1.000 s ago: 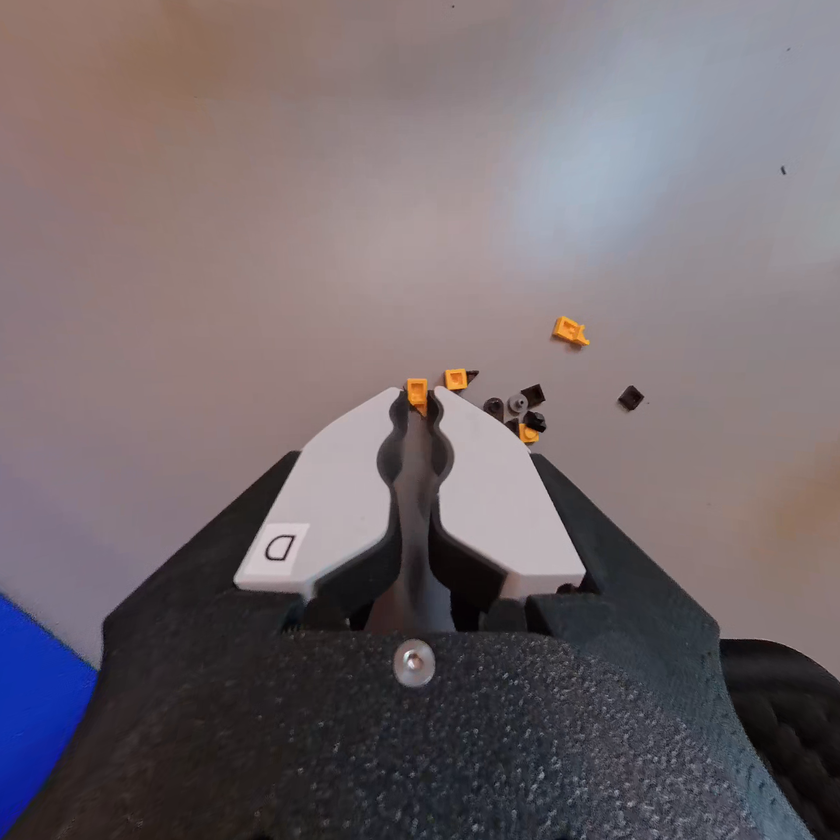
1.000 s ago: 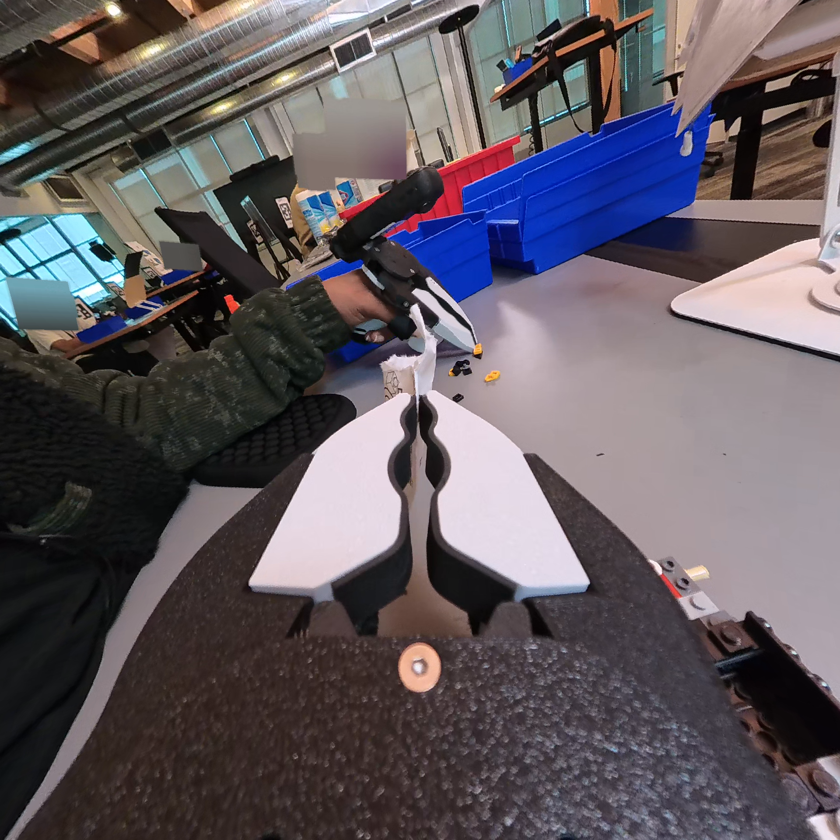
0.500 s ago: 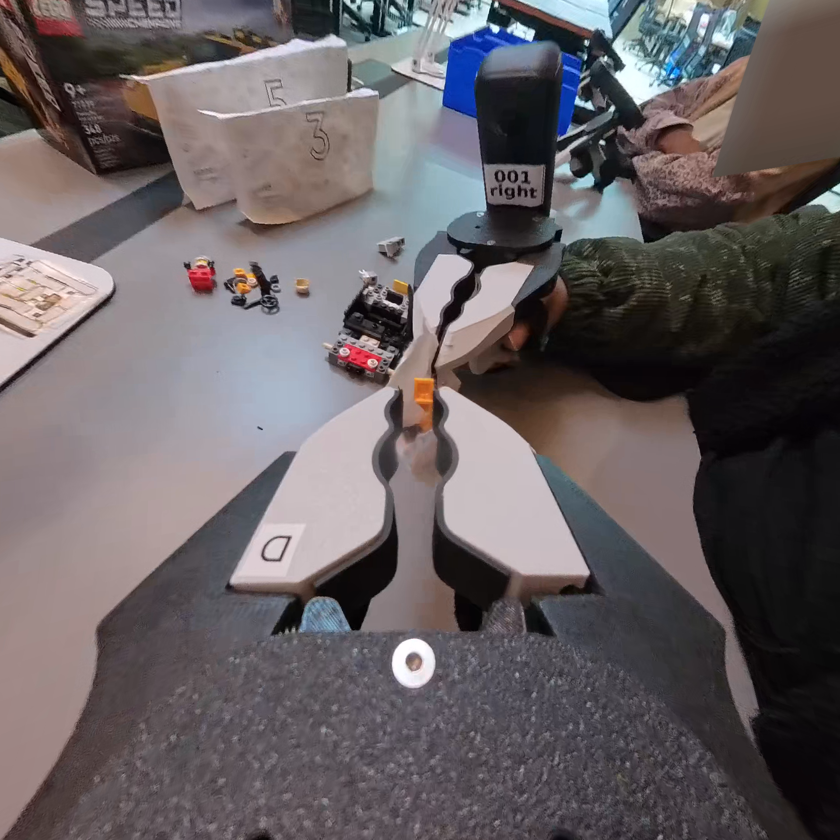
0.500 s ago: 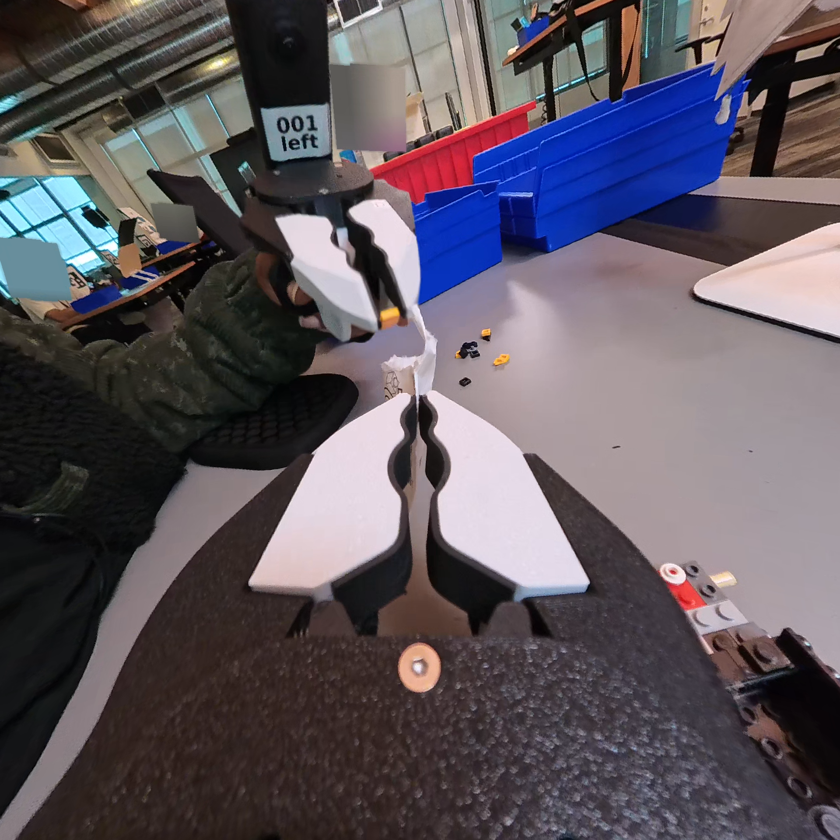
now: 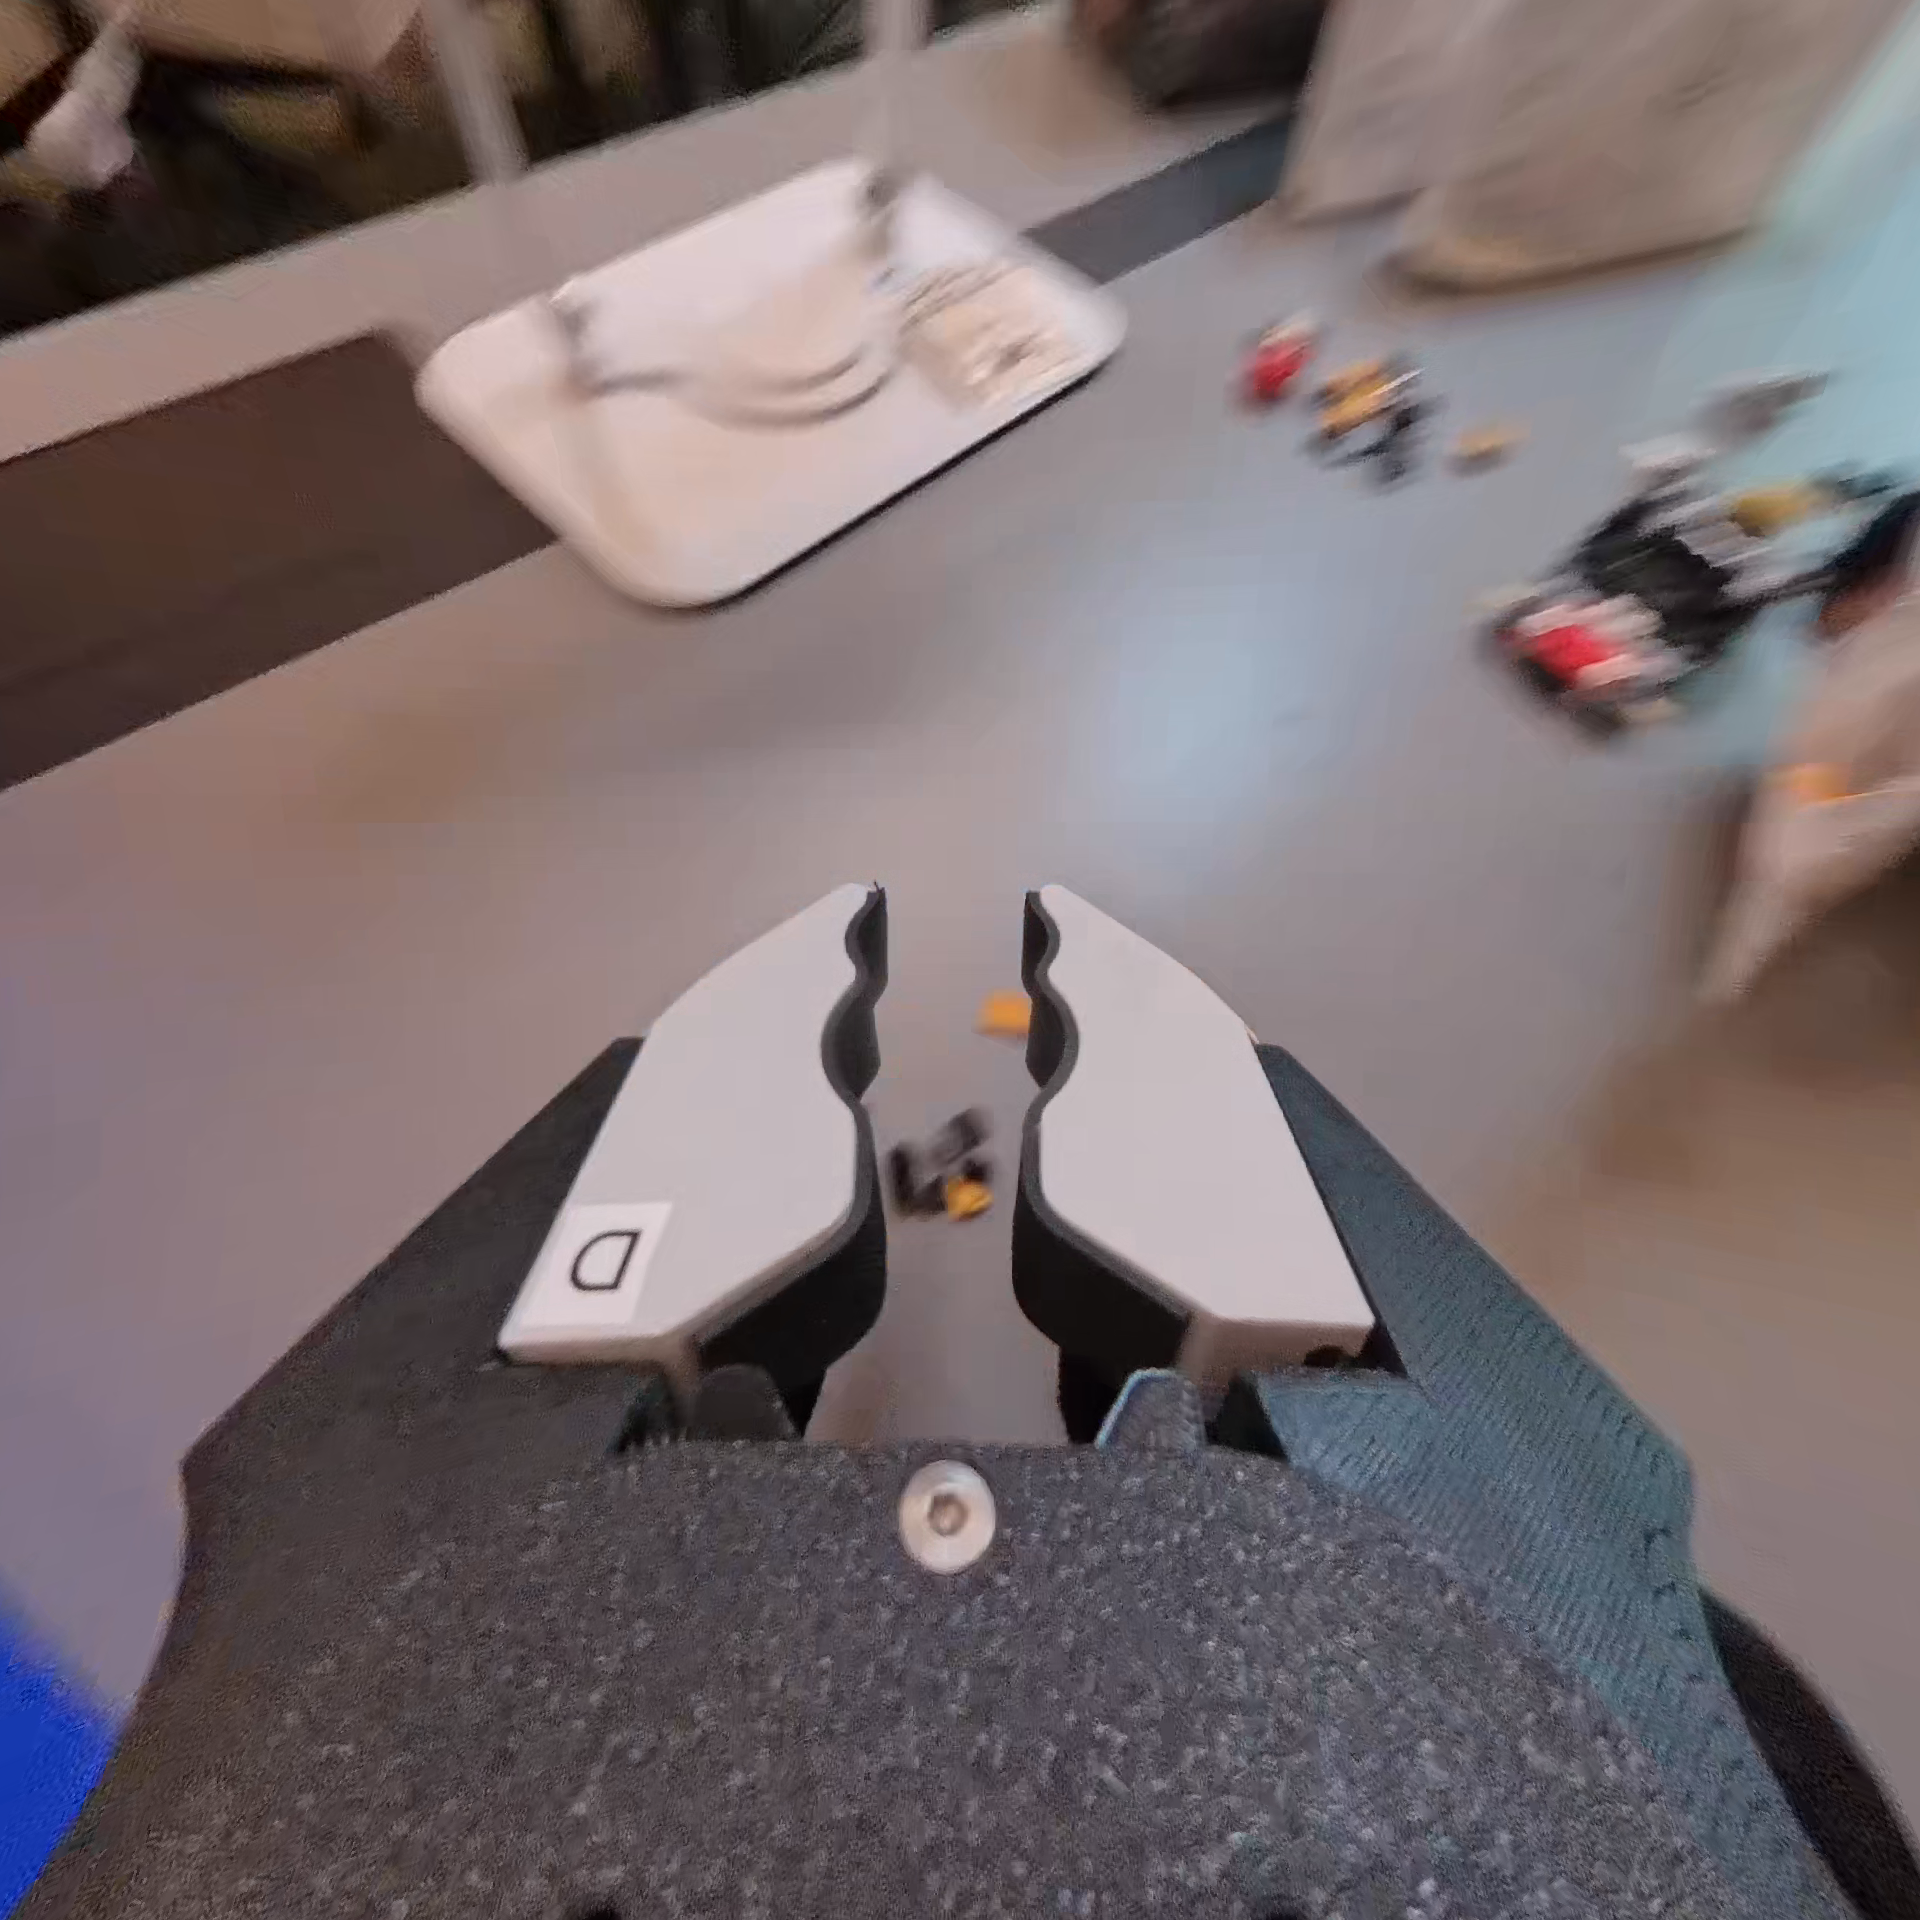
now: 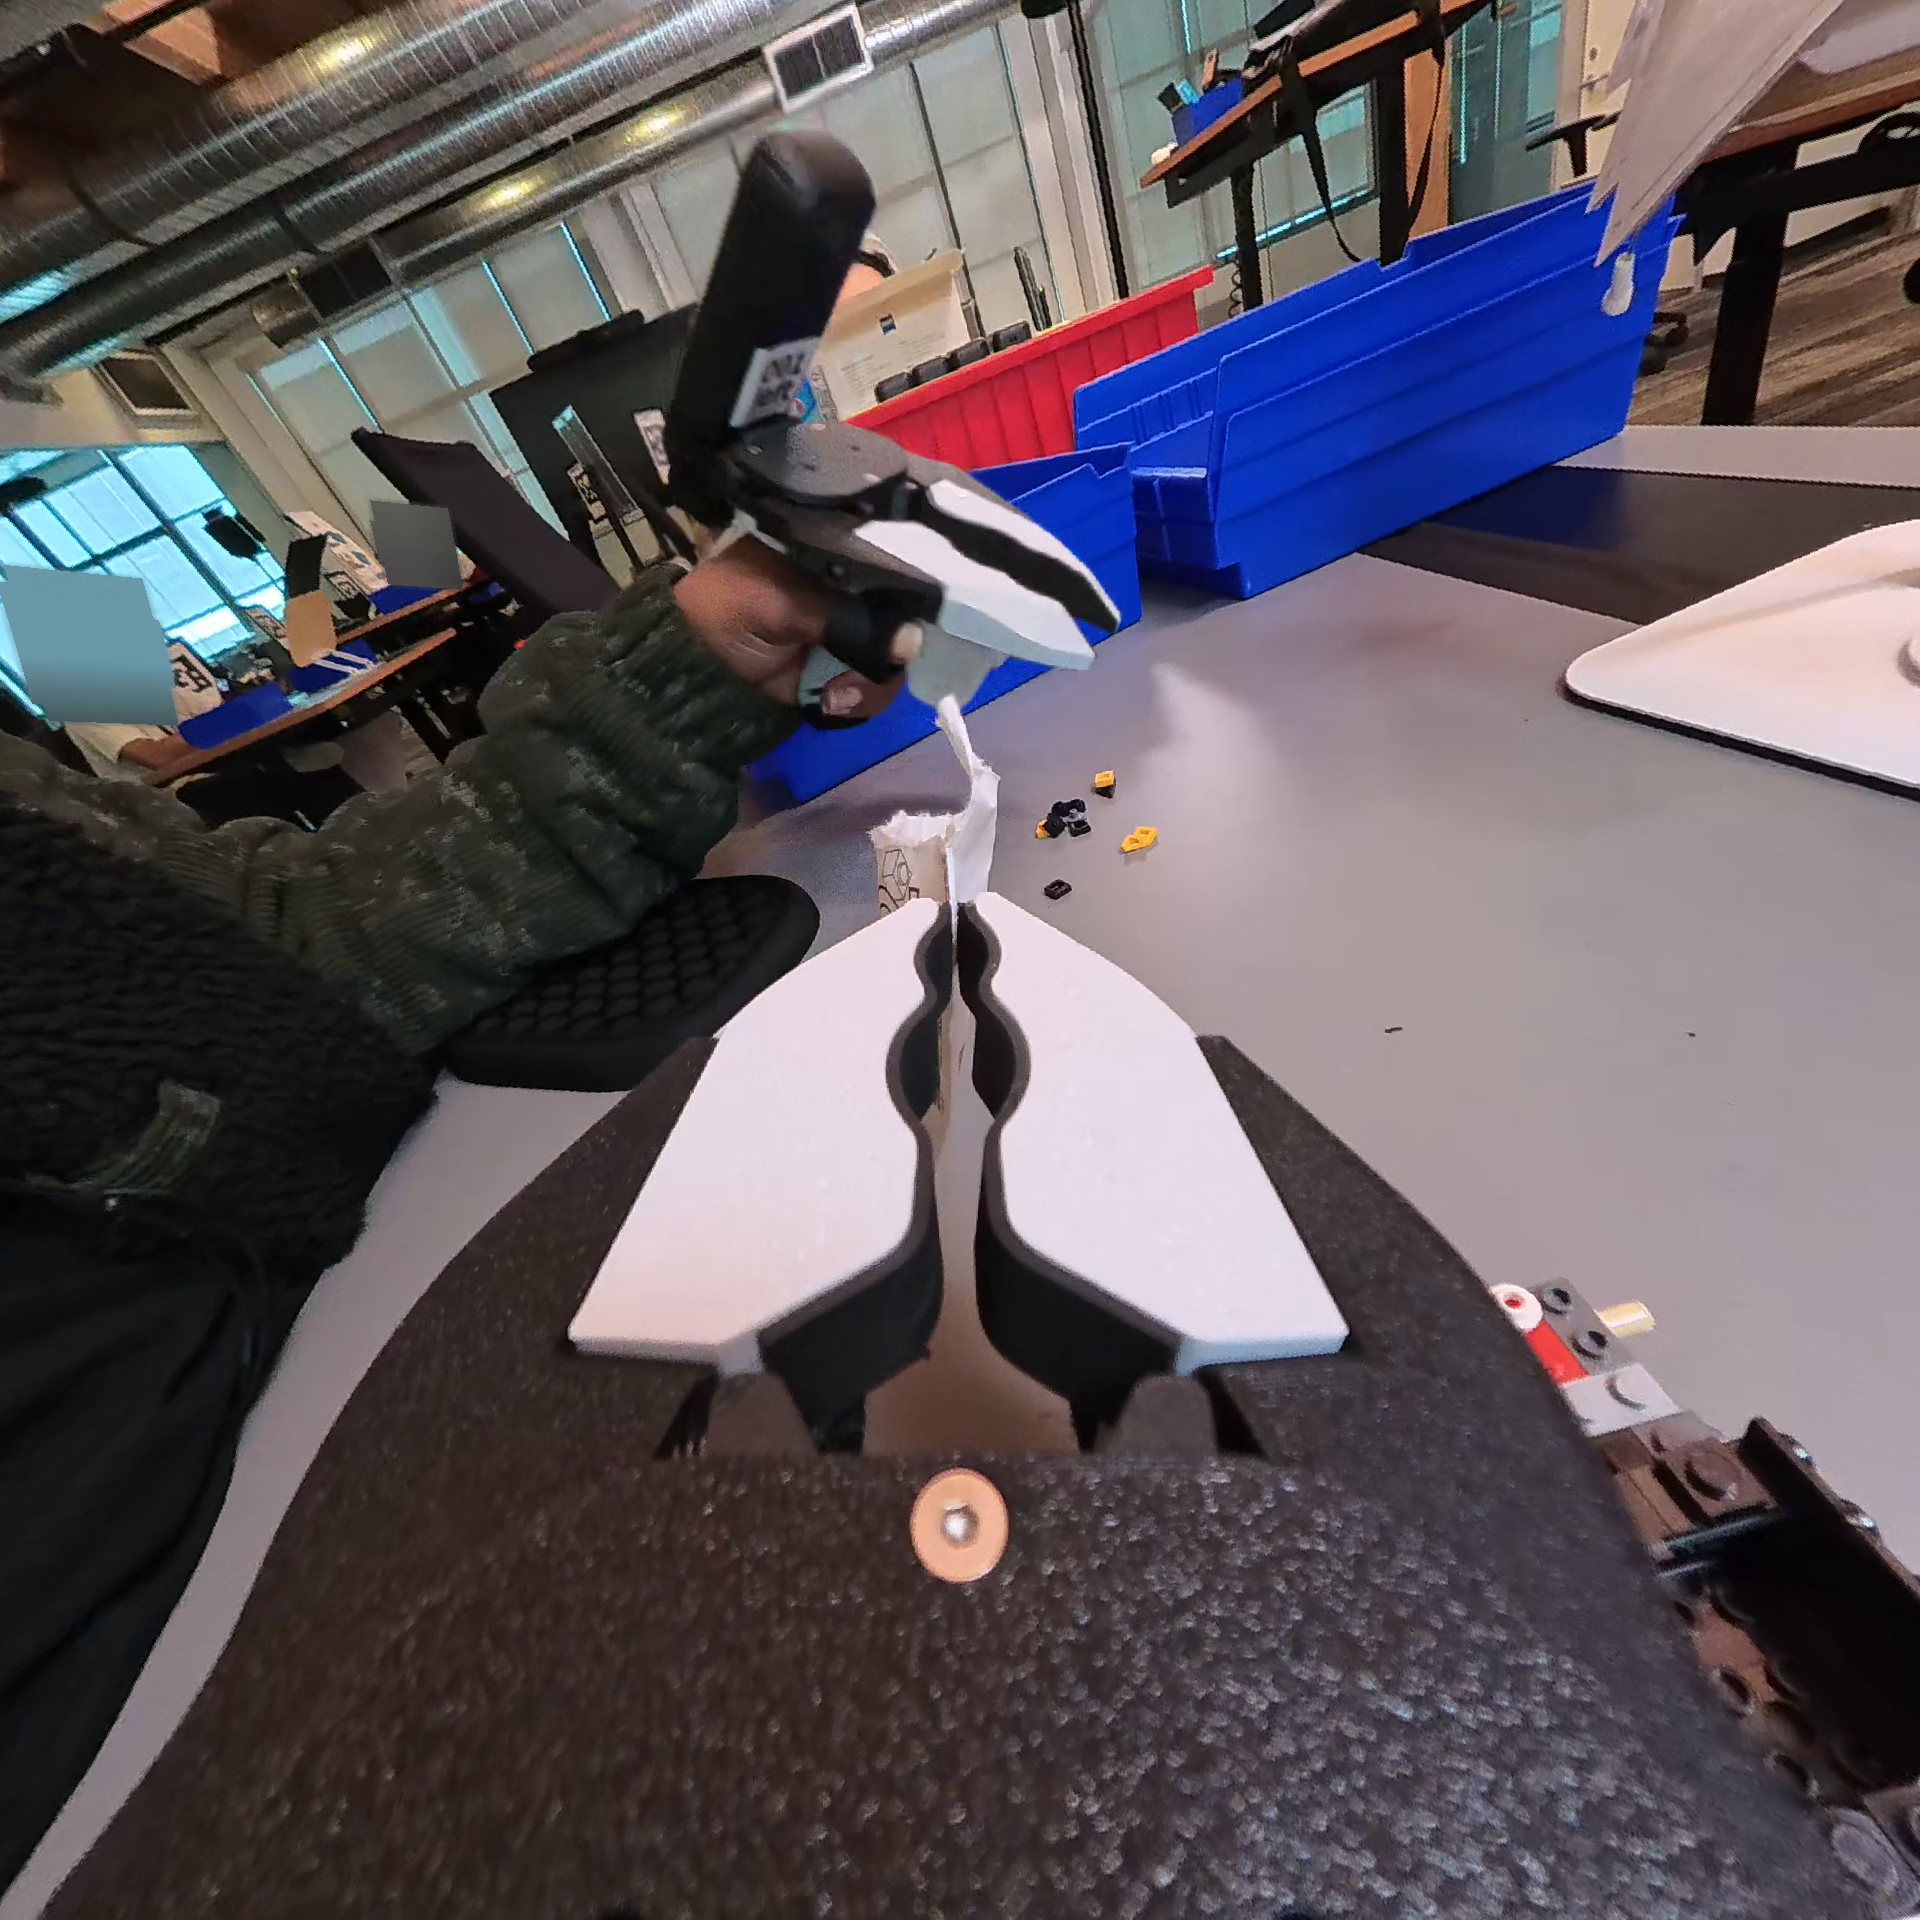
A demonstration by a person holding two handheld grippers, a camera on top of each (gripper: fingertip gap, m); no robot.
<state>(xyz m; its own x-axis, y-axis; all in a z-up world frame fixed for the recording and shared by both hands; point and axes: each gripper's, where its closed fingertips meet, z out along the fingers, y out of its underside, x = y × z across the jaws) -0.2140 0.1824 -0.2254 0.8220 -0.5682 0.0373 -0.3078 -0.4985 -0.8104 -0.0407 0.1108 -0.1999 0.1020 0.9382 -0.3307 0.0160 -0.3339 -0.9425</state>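
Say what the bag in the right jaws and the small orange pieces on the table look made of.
Bag: thin white paper, matte; its top edge is torn and fibrous, and it creases where the right gripper pinches it. Small orange pieces: probably moulded hard plastic, with crisp edges and one even colour. Table: smooth grey, material unclear.

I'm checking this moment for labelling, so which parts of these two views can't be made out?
- Left wrist view: motion blur smears the dark brick assembly and the white tray.
- Right wrist view: the right gripper hides the lower part of the torn paper bag.
- Right wrist view: the edge cuts off the brick model.
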